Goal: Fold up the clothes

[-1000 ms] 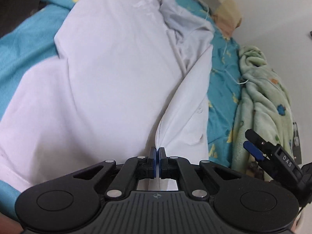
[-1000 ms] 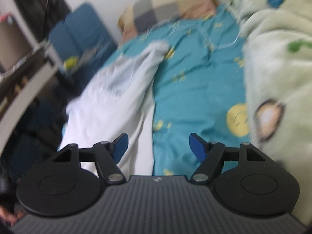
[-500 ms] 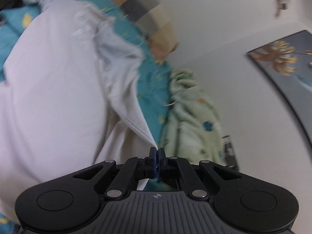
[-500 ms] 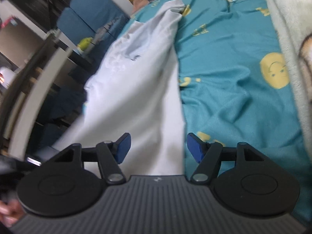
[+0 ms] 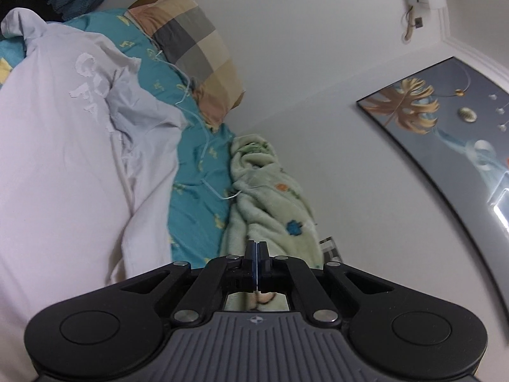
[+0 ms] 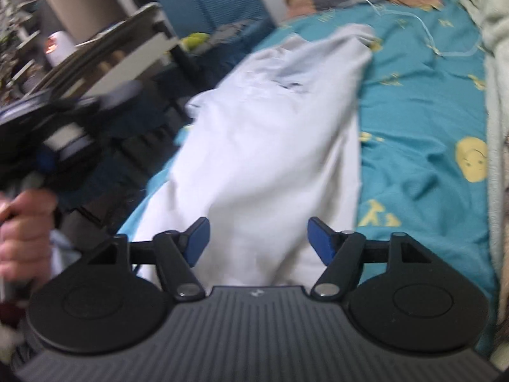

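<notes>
Lying across the teal bedsheet (image 6: 423, 102), the white garment (image 6: 273, 146) filled the centre of the right wrist view, running from the 12 o'clock area down to the gripper body at 6 o'clock. The right gripper (image 6: 256, 243) hung above the garment's near end with its blue pads (image 6: 198, 238) well apart; the jaws were opening, and cloth showed in the gap behind them, but neither pad pressed on it. At 9 o'clock in that view a hand (image 6: 24, 232) gripped the handle of the other tool, blurred.

In the left wrist view the left gripper (image 5: 256, 262) had its jaws fully closed, pad against pad, with no cloth seen between them. The same white garment (image 5: 63, 165) occupied the 9 o'clock side, bunched and creased, with a pale printed mark near its upper part. A strip of teal bedsheet (image 5: 197, 197) lay between the garment and a pale green fleece blanket (image 5: 270, 197), which sat just beyond the closed jaws at centre. A checked pillow (image 5: 194, 51) rested at 11 o'clock against the white wall (image 5: 302, 63). A thin white cable (image 5: 203, 146) trailed over the sheet from the pillow toward the blanket. A framed picture (image 5: 445, 133) hung at 3 o'clock.
</notes>
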A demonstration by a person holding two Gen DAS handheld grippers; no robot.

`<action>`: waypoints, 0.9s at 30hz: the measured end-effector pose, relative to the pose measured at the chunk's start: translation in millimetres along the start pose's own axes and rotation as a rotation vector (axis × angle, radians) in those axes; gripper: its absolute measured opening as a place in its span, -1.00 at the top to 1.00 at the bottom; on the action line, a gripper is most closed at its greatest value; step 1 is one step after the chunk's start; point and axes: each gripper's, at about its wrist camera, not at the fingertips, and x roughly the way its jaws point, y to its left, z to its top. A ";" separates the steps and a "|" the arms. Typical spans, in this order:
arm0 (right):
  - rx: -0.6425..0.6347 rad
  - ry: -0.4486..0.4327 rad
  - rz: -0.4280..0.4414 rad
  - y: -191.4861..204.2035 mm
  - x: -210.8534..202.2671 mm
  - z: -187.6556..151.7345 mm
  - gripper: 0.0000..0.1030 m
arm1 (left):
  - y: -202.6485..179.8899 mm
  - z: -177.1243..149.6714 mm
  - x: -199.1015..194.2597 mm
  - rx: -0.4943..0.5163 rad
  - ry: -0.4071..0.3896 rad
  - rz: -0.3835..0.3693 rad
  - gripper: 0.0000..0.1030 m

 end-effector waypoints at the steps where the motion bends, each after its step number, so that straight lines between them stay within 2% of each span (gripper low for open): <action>1: -0.007 0.013 -0.012 3.2 3.2 -2.1 -0.37 | 2.7 0.2 1.1 0.001 0.004 0.022 1.00; 4: -0.021 0.020 -0.035 12.1 13.6 -1.5 -0.39 | 6.6 3.3 0.3 0.021 -0.001 0.091 0.99; 8: -0.075 0.021 -0.027 41.0 31.5 -3.0 -0.37 | 1.4 8.5 -6.8 0.123 -0.040 0.211 0.91; 11: -0.126 0.063 -0.107 58.4 52.6 -8.3 -0.37 | 1.1 13.1 -12.8 0.147 -0.070 0.254 0.79; 14: -0.152 0.094 -0.203 59.2 72.6 -8.7 -0.34 | 1.1 16.1 -14.7 0.176 -0.079 0.287 0.71; 15: -0.156 0.097 -0.238 55.4 75.4 -7.5 -0.27 | 1.6 16.8 -14.4 0.185 -0.079 0.298 0.69; 16: -0.160 0.099 -0.271 51.5 77.1 -6.4 -0.03 | 1.5 16.2 -14.9 0.194 -0.078 0.310 0.69; 17: -0.146 0.093 -0.290 46.3 74.6 -3.6 0.14 | 2.7 16.5 -14.0 0.199 -0.076 0.322 0.68; 18: -0.124 0.083 -0.305 40.4 70.3 -0.1 0.53 | 4.7 16.2 -12.8 0.200 -0.072 0.331 0.67; 19: -0.088 0.069 -0.315 33.5 63.6 4.2 0.79 | 6.7 16.1 -11.5 0.201 -0.065 0.337 0.67; 23: 0.087 -0.036 -0.326 0.5 16.8 23.1 0.89 | 11.3 11.4 -0.1 0.223 -0.017 0.349 0.66; 27: 0.218 -0.142 -0.329 -30.8 -34.2 32.4 0.89 | 7.8 -6.1 25.1 0.305 0.080 0.356 0.65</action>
